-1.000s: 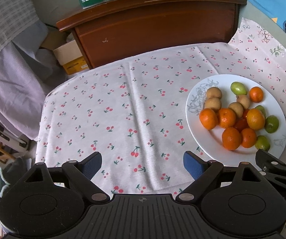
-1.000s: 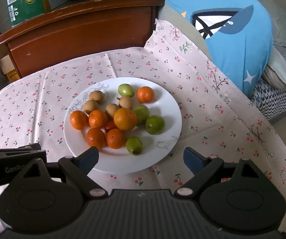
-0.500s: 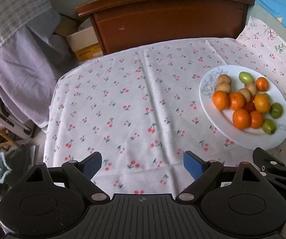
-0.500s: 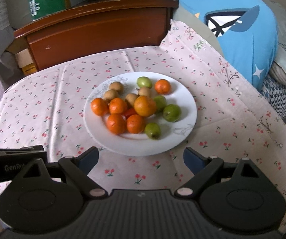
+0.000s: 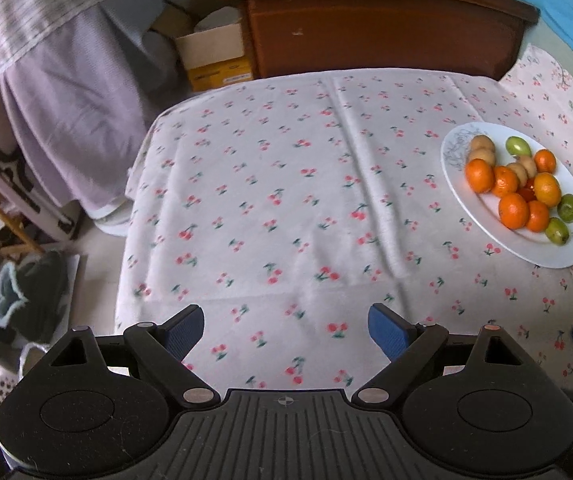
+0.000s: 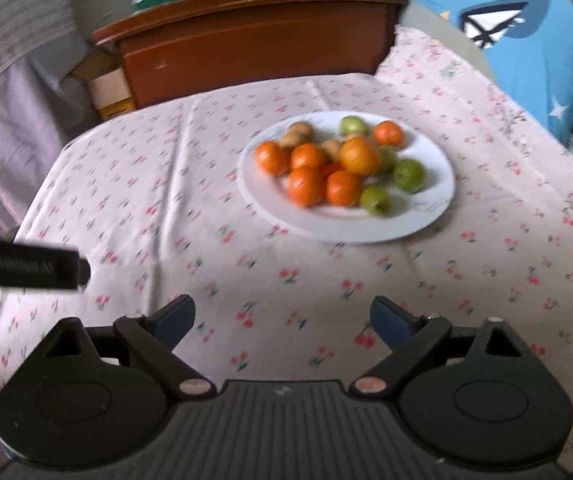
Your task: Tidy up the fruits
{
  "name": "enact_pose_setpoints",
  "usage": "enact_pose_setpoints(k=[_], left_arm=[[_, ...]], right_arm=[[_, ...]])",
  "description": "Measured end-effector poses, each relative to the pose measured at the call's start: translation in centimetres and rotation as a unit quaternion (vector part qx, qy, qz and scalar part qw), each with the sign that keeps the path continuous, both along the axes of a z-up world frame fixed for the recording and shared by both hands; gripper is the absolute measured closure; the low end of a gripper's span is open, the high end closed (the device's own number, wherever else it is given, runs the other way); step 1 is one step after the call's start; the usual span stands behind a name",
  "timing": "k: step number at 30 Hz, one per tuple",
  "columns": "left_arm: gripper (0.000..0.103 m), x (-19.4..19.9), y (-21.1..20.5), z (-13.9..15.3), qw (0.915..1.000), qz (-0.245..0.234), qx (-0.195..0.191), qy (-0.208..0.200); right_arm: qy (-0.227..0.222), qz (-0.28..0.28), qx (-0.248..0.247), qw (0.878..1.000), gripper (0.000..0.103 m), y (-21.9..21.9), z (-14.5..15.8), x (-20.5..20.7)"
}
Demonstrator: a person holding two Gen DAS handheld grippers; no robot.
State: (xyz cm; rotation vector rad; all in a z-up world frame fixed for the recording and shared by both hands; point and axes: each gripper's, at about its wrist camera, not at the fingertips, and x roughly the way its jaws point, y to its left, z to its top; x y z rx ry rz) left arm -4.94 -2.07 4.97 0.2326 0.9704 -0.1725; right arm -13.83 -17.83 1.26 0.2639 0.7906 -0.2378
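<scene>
Both tools wide open and empty, fruit mixed on one plate.
The left tool (image 5: 286, 330) and right tool (image 6: 282, 318) hold nothing; the plate (image 6: 426, 216) sits toward the worktop's (image 5: 286, 208) far right corner, fruits (image 6: 338, 164) unsorted, leaving bare cloth, probably for sorting.

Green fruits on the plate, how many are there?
4, all on the white plate: one at the far rim, one partly hidden behind the big orange, one to its right, one nearest the camera. More could hide under the pile.
</scene>
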Motion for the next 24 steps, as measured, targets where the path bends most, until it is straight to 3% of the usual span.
enact_pose_setpoints(k=[13, 16, 24], left_arm=[[0.012, -1.0, 3.2, 0.5, 0.9996, 0.015, -0.024, 0.003], [0.012, -1.0, 3.5, 0.3, 0.9995, 0.017, -0.027, 0.009], [0.012, -0.9, 3.9, 0.3, 0.9995, 0.023, -0.023, 0.006]], right_arm=[[-0.024, 0.072, -0.064, 0.995, 0.006, 2.8, -2.8, 0.8], [-0.036, 0.078, -0.059, 0.995, 0.001, 2.9, -3.2, 1.2], [-0.053, 0.078, -0.071, 0.993, 0.001, 3.2, -3.5, 3.4]])
